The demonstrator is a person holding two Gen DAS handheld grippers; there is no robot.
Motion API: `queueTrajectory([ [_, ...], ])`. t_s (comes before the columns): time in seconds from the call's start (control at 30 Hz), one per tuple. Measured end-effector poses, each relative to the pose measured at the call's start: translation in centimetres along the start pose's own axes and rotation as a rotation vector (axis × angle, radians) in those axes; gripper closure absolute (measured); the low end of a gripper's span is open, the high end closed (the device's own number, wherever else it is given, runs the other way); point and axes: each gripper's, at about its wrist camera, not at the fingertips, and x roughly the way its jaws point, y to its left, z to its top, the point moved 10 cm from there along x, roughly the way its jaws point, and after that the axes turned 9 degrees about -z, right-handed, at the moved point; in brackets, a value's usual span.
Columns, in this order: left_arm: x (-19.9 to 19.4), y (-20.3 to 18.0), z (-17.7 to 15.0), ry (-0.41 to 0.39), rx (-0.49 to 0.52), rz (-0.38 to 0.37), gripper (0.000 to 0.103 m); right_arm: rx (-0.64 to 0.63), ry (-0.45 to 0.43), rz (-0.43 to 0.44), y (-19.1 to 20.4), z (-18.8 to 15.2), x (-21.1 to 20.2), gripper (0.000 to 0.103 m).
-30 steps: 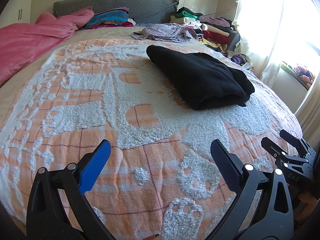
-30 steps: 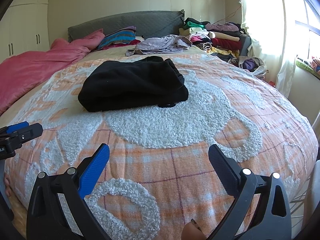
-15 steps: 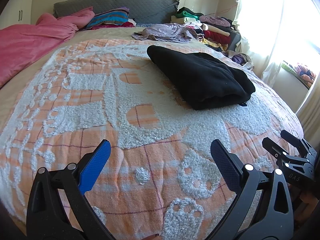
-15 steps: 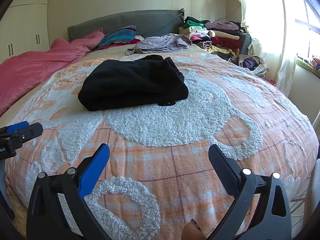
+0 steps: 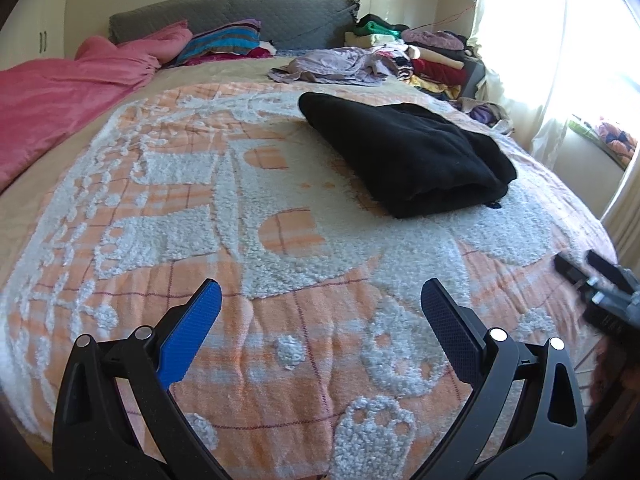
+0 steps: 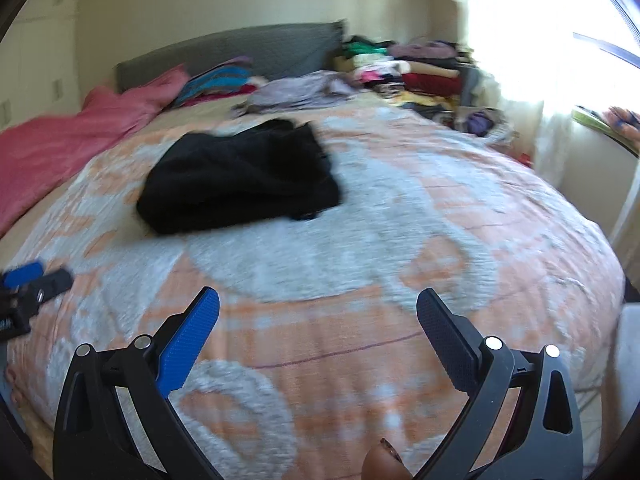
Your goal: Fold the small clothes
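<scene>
Both grippers hang at the foot of the bed with their jaws spread wide and nothing between them: our left gripper (image 5: pixel 318 304) and our right gripper (image 6: pixel 318 304) each hover above the orange and white bedspread (image 5: pixel 280 320), well apart from any clothing. We see the black garment (image 5: pixel 404 156) lying folded into a thick bundle out on the middle of the spread, its layered edge turned toward the window side. We judge that this piece is done and we are between items, so the step in hand is going for the next small thing to fold. Loose clothes lie farther off, the lilac garment (image 5: pixel 336 66) crumpled near the headboard and a stack of clothes (image 5: pixel 424 56) by the curtain. The right wrist view is smeared, which suggests that hand is swinging. Next we would need a long reach past the black bundle without dragging it, then a pinch on one loose edge
</scene>
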Motion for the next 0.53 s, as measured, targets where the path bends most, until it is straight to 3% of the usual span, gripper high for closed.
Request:
queueTrajectory([
  [0.13,0.0,0.7,0.0,0.001,-0.039,0.003,0.009,0.107,-0.007,-0.165,-6.1,0.5,0.0,0.005],
  [0.23,-0.2,2.0,0.3,-0.005,-0.085,0.003,0.009,0.202,0.037,-0.299,-12.8,0.0,0.6,0.005],
  [0.3,-0.3,4.5,0.9,0.002,-0.144,0.019,0.009,0.281,0.066,-0.428,-19.4,-0.9,0.8,0.005],
  [0.4,-1.3,11.5,2.5,0.004,-0.263,0.073,0.009,0.403,0.107,-0.662,-30.9,-3.1,0.3,0.005],
  [0.47,-2.8,17.2,3.8,-0.017,-0.297,0.178,0.009,0.53,0.17,-0.835,-39.8,-5.9,-1.1,0.005],
  [0.53,-4.5,23.7,4.8,-0.028,-0.335,0.307,0.009,0.64,0.212,-0.946,-46.7,-8.4,-2.3,0.005],
])
